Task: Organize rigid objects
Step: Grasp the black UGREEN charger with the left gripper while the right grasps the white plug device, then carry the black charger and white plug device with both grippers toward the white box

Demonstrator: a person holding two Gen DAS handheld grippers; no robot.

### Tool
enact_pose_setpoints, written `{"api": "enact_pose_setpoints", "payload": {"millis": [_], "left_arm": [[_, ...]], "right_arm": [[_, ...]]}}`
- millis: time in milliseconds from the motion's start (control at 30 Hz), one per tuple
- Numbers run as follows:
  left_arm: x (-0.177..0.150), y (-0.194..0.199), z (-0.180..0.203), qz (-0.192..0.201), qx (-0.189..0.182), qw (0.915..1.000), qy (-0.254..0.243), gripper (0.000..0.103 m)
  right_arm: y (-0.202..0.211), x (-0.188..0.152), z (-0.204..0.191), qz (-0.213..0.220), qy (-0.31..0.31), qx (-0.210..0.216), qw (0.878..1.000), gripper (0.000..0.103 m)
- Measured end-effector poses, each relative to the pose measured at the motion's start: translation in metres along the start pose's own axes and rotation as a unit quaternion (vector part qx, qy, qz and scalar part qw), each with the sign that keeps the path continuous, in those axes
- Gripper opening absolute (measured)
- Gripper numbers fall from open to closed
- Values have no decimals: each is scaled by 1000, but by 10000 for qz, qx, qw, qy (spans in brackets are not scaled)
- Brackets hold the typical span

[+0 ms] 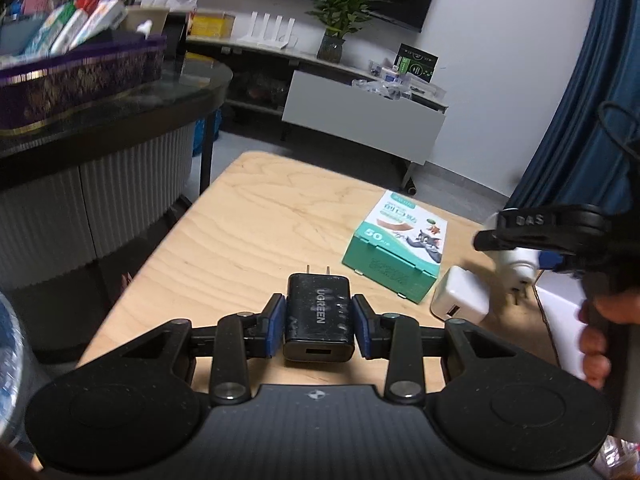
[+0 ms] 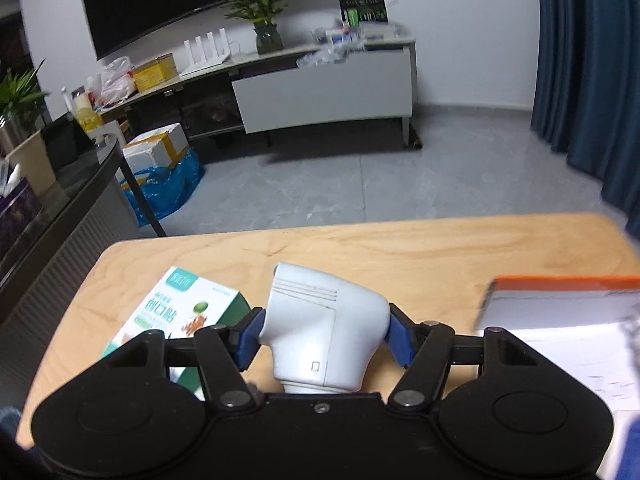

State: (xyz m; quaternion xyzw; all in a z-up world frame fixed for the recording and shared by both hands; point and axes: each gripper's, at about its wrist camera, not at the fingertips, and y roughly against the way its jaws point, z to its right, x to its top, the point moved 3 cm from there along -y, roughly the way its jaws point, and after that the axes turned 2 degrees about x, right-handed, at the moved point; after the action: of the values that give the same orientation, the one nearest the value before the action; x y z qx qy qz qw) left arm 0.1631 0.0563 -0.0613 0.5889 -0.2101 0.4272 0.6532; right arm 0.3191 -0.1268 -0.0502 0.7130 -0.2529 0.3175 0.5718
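My left gripper point(image 1: 319, 307) is shut on a black UGREEN charger point(image 1: 320, 332), its blue pads pressed to both sides and the two prongs pointing away over the wooden table point(image 1: 224, 240). In the right wrist view my right gripper point(image 2: 325, 322) is shut on a white plug adapter point(image 2: 316, 300). The left wrist view shows that adapter point(image 1: 518, 262) held prongs-down at the right, in the right gripper point(image 1: 536, 236). A white square charger point(image 1: 460, 300) lies on the table just below it. A green plaster box point(image 1: 396, 244) lies flat between the two grippers.
A white box with an orange edge point(image 2: 560, 300) sits on the table's right side. A dark glass table with a purple box point(image 1: 80, 76) stands to the left. A hand point(image 1: 596, 340) grips the right tool. Bare wood lies beyond the black charger.
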Motion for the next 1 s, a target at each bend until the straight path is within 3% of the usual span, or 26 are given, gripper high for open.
{"api": "enact_pose_setpoints", "payload": {"millis": [167,467,1000], "left_arm": [[2,16,8,124,-1,9997,-195,36],[-3,57,30,317,-82,9986,-422,36],[-19,113,63,423,-370,9963,-656,36]], "right_arm": [[54,-21,-20,260,794,-119,9964,76],[125,-66,-33,396,753,11,9964,76],[205,-97,-18,819,537,-110,9951,76]]}}
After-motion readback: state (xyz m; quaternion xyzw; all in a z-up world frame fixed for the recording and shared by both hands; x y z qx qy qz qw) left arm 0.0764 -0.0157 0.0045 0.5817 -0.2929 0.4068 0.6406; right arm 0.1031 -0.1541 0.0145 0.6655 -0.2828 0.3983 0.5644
